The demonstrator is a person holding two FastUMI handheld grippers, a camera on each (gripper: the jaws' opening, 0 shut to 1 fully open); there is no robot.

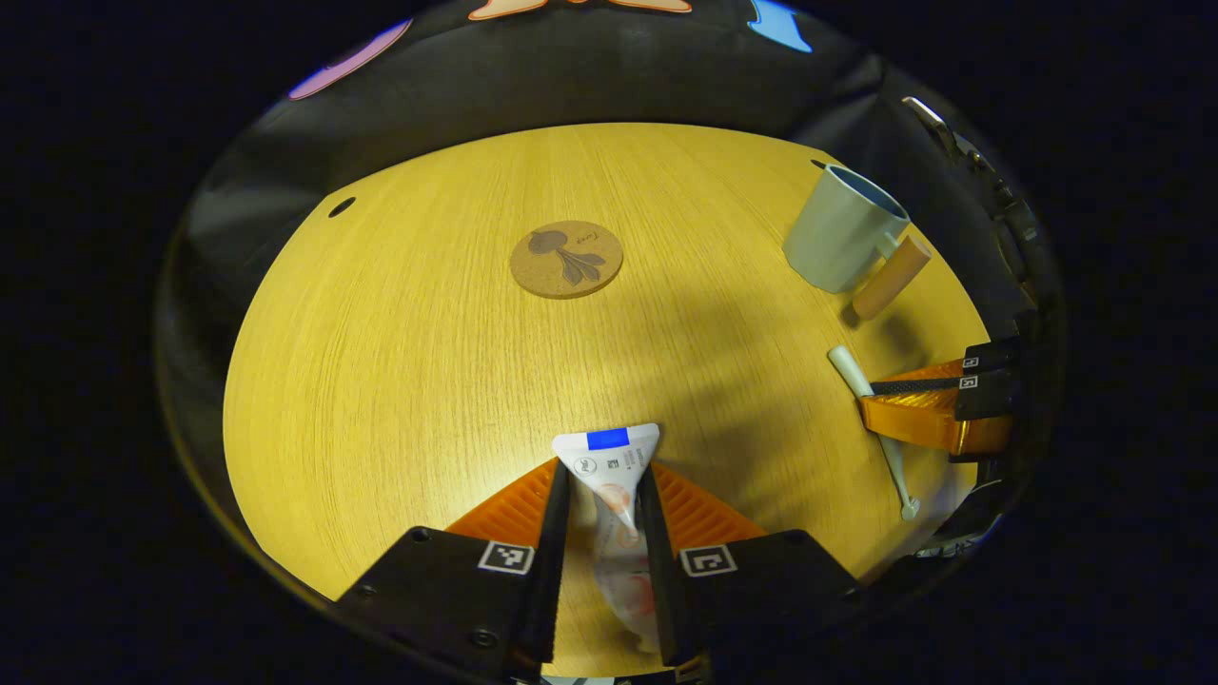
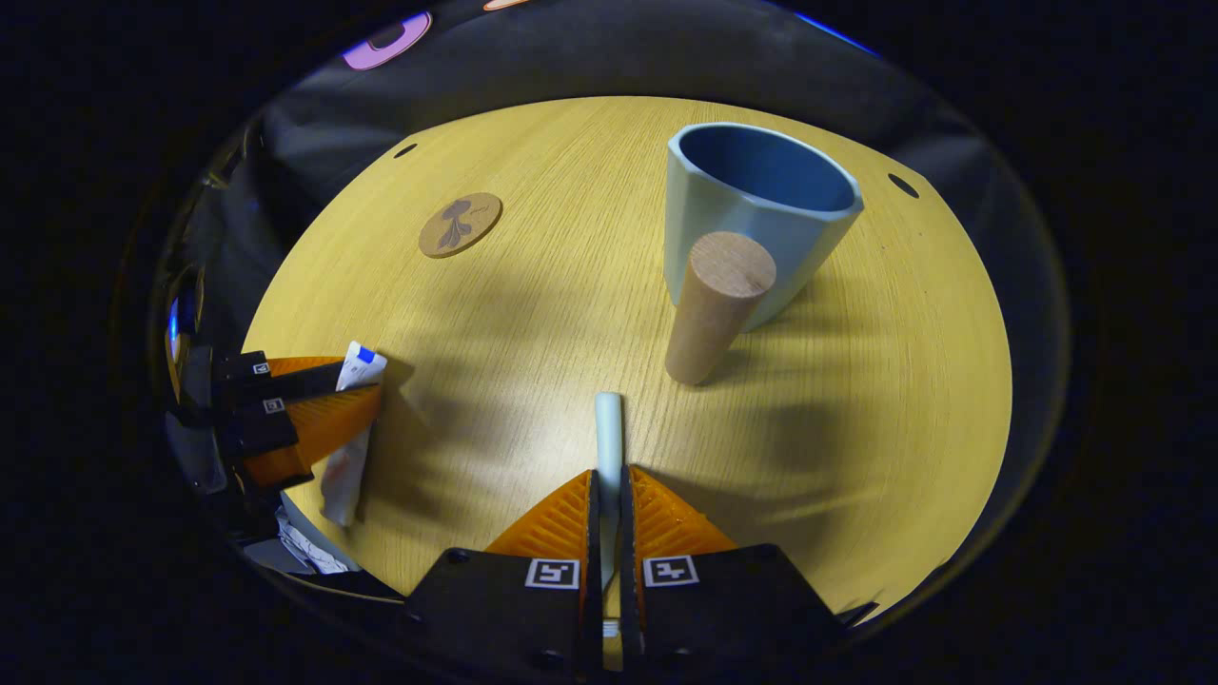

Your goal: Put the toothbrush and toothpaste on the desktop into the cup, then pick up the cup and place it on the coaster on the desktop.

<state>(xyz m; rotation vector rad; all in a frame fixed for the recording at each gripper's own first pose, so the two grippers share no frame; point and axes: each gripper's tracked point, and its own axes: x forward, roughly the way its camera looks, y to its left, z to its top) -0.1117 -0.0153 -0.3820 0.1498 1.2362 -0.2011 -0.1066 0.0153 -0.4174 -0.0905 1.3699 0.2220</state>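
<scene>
Round woodgrain desktop (image 1: 400, 381) bears cork coaster (image 1: 566, 259), faceted cup (image 2: 761, 214).

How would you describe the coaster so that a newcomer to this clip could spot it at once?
Start from the round wooden desktop. The coaster lies flat on its far part, apart from the cup and both grippers. It is a thin round cork disc with a dark plant drawing, the only flat disc there.

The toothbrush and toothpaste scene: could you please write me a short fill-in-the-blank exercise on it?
1. The left gripper is shut on the ____.
2. The right gripper is shut on the ____.
3. The cup has nothing in it and stands ____ on the desktop.
4. The coaster has ____ on it.

Missing words: toothpaste; toothbrush; upright; nothing
</scene>
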